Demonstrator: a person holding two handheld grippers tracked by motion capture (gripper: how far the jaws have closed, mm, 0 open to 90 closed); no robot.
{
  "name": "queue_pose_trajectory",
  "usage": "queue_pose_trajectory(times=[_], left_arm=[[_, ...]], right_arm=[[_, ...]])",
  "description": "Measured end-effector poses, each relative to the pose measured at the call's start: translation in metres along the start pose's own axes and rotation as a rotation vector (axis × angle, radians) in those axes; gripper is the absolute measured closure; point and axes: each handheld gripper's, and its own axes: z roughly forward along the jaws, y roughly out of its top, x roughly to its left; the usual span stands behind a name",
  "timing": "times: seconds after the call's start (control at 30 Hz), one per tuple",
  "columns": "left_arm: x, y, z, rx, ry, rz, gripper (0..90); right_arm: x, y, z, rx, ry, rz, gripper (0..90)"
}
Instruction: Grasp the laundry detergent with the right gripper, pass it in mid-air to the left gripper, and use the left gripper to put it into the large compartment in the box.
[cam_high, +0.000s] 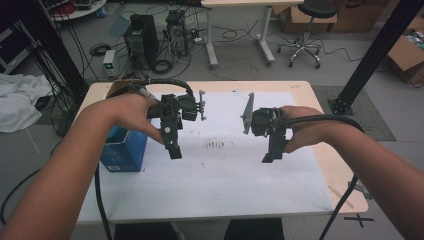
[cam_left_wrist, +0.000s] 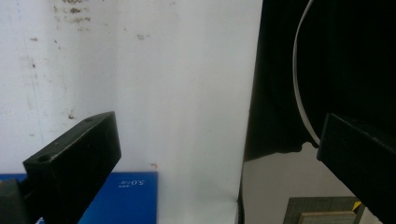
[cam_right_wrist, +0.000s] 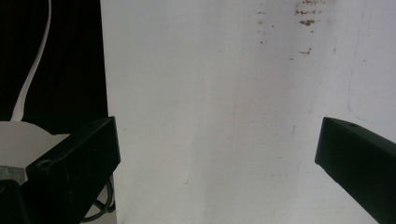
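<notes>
Above the white sheet (cam_high: 220, 170), both grippers hang with jaws spread wide and empty. Left gripper (cam_high: 174, 150) is nearer the blue box (cam_high: 125, 150), which stands just to its left at the sheet's edge; right gripper (cam_high: 270, 156) is well apart from it.

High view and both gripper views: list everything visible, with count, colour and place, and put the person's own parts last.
Table: one, light wood top, centre.
White sheet: one, white with brown stains at its middle, covering most of the table.
Blue box: one, blue, at the table's left edge beside the left gripper.
Computer towers: two, dark, on the floor behind the table.
Stool: one, black seat on a wheeled base, floor at back right.
Cardboard boxes: several, brown, floor at far right.
White cloth: one, far left.
Left gripper: one, black, jaws apart, above the sheet.
Right gripper: one, black, jaws apart, above the sheet.
Forearms: two, entering from below.
</notes>
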Motion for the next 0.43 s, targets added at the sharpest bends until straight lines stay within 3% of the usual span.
queue_pose_trajectory(times=[0.43], left_arm=[[-0.0021,0.0059,-0.0006,0.000,0.000,0.016,0.1]], right_arm=[[0.0014,-0.0013,0.0020,0.000,0.000,0.001,0.0]])
